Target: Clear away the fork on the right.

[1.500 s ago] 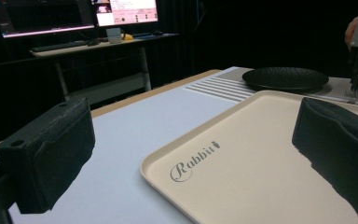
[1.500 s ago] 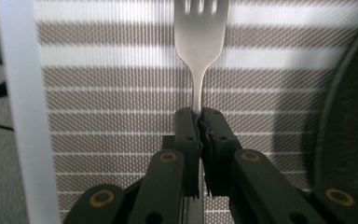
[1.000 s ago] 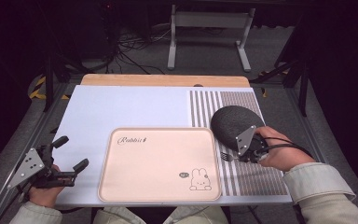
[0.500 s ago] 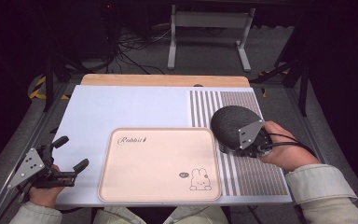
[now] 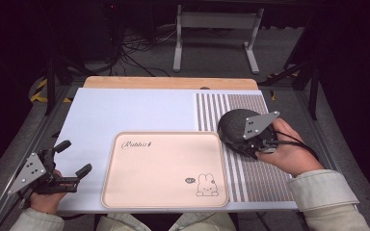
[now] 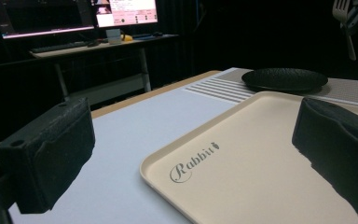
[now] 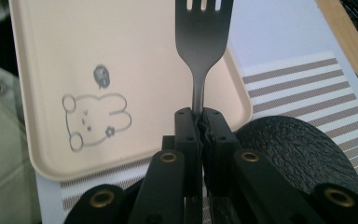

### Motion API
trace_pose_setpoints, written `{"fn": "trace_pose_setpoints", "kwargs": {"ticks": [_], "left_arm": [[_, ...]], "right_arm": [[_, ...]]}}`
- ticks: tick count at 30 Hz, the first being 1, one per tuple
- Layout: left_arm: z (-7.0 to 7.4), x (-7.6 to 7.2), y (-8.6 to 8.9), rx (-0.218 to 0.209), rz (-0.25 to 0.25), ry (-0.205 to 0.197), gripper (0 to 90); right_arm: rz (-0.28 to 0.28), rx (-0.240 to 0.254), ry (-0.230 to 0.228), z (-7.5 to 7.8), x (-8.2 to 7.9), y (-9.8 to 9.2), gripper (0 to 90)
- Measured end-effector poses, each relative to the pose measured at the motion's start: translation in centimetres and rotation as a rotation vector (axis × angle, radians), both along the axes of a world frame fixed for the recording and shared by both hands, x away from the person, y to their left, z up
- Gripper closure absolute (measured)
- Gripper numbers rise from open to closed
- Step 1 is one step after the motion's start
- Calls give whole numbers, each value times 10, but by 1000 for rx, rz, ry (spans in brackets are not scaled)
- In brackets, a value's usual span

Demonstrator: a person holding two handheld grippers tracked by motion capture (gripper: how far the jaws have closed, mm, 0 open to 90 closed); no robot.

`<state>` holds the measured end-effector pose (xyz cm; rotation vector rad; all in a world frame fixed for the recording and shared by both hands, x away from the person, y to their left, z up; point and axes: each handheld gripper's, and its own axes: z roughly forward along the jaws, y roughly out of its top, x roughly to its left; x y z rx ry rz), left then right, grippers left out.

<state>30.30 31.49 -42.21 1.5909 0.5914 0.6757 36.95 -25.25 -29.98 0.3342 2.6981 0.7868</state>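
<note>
table (image 5: pixel 125 110) brightly and evenly lit from above, surroundings dark, near fingers (image 6: pixel 51 154) softly blurred

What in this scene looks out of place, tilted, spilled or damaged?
Nothing stands out. The beige tray lies flat and square on the table mat, the black plate sits level beside it, and the right tool holds the fork straight.

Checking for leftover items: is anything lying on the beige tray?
No, the beige tray bears just its printed rabbit, while the fork is clamped in the right gripper.
</note>
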Motion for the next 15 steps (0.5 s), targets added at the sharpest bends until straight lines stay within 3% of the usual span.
{"fn": "trace_pose_setpoints", "kwargs": {"ticks": [2,6,9,10,12,15], "left_arm": [[0,0,0,0,0,0,1],[0,0,0,0,0,0,1],[0,0,0,0,-1,-1,1],[0,0,0,0,-1,-1,0],[0,0,0,1,1,-2,0],[0,0,0,1,1,-2,0]], "right_arm": [[-23,21,-7,1,0,2,863],[-75,70,23,4,1,8,864],[-152,122,40,5,1,15,864],[-152,122,40,5,1,15,864],[-203,143,23,4,2,20,865],[-249,166,42,2,3,22,865]]}}
